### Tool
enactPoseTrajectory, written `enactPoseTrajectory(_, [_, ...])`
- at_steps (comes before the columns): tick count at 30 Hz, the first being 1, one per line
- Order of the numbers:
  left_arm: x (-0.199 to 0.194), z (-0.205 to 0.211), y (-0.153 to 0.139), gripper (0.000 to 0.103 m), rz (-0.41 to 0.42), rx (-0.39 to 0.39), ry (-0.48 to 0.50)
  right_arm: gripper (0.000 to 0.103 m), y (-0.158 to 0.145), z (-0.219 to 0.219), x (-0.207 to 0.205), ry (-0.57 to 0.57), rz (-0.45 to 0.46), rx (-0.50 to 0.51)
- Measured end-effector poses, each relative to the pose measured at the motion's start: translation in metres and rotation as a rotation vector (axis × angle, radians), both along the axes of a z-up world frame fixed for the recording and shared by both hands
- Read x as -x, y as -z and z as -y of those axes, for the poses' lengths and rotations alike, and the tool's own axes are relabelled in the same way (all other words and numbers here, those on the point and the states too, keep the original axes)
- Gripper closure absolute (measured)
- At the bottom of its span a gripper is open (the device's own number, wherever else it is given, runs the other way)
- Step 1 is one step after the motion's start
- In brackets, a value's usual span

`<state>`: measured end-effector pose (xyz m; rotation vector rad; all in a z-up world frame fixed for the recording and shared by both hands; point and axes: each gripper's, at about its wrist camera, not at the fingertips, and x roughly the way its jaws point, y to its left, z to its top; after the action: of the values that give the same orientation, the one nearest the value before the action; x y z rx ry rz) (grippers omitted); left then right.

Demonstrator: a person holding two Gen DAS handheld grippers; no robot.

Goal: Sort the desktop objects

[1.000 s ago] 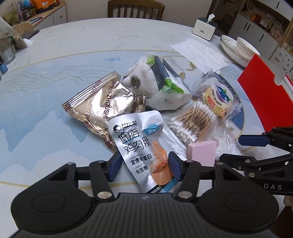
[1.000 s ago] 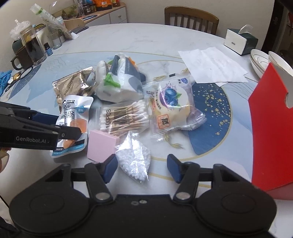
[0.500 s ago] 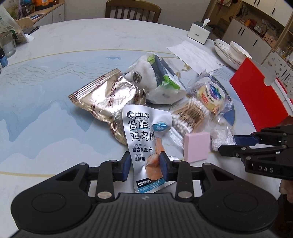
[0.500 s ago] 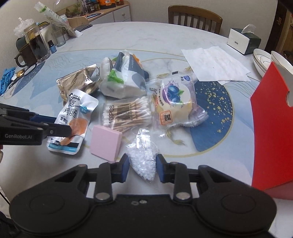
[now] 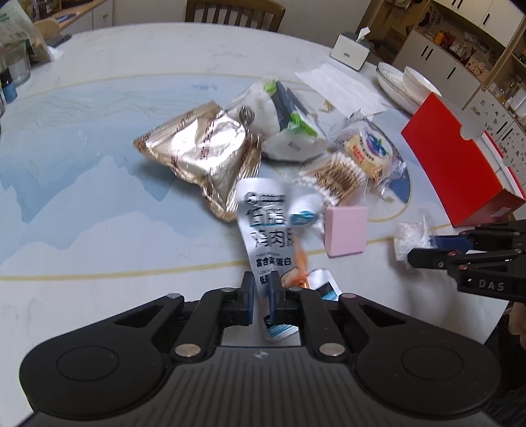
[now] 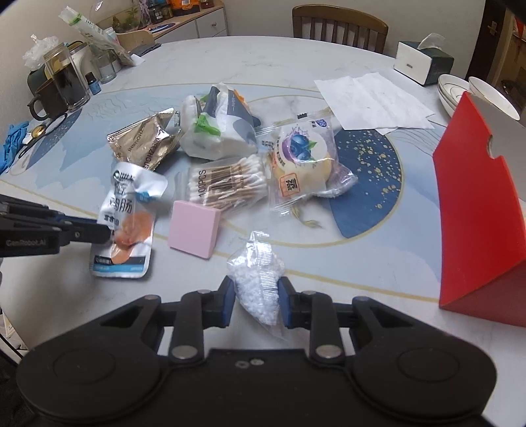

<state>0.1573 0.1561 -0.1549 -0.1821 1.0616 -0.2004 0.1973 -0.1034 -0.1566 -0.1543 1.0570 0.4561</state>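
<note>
My left gripper [image 5: 260, 295] is shut on the white chicken-sausage pouch [image 5: 269, 233], lifted and crumpled; it also shows in the right wrist view [image 6: 126, 213], held by the left gripper [image 6: 105, 231]. My right gripper [image 6: 257, 300] is shut on a small clear bag of white pellets [image 6: 259, 276], which also shows in the left wrist view [image 5: 411, 235]. On the table lie a pink block [image 6: 194, 228], a cotton-swab pack [image 6: 227, 184], a blueberry bun pack [image 6: 302, 164], a gold foil bag [image 6: 141, 143] and a white pouch [image 6: 220, 131].
A red box [image 6: 476, 203] stands at the right. Paper sheets [image 6: 371, 101], a tissue box [image 6: 424, 62] and stacked bowls [image 6: 460, 88] are at the back right. Jars and a mug [image 6: 59, 85] crowd the far left edge. A chair [image 6: 338, 26] is behind the table.
Both grippers closed from open: the left on the sausage pouch, the right on the pellet bag. Both items have been lifted and pulled back from the pile.
</note>
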Motion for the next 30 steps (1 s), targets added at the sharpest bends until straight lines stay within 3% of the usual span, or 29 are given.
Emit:
enactPoseTrajectory(4, [0.003, -0.001, -0.002, 0.095, -0.002, 0.026, 0.007, 0.077, -0.001, 0.004, 0.001, 0.013, -0.003, -0.001])
enactPoseTrajectory(7, [0.003, 0.000, -0.001, 0.086, -0.003, 0.008, 0.007, 0.076, 0.000, 0.007, 0.002, 0.022, -0.005, -0.003])
enactPoseTrajectory(9, [0.003, 0.000, -0.002, 0.070, -0.002, 0.017, 0.002, 0.076, 0.000, 0.008, 0.002, 0.026, -0.007, -0.005])
enactPoseTrajectory(11, [0.003, 0.001, -0.003, 0.032, 0.008, 0.018, 0.004, 0.076, 0.000, 0.009, 0.002, 0.028, -0.008, -0.007])
enactPoseTrajectory(12, [0.003, 0.003, -0.004, 0.027, 0.012, 0.012, 0.000, 0.076, 0.000, 0.009, 0.002, 0.027, -0.008, -0.007])
enactPoseTrajectory(20, [-0.019, 0.018, 0.003, 0.026, -0.018, -0.030, -0.033, 0.076, 0.003, 0.011, 0.003, 0.026, -0.015, -0.005])
enactPoseTrajectory(30, [-0.035, 0.045, 0.008, 0.026, -0.007, -0.160, -0.025, 0.076, 0.006, 0.015, 0.007, 0.030, -0.020, 0.000])
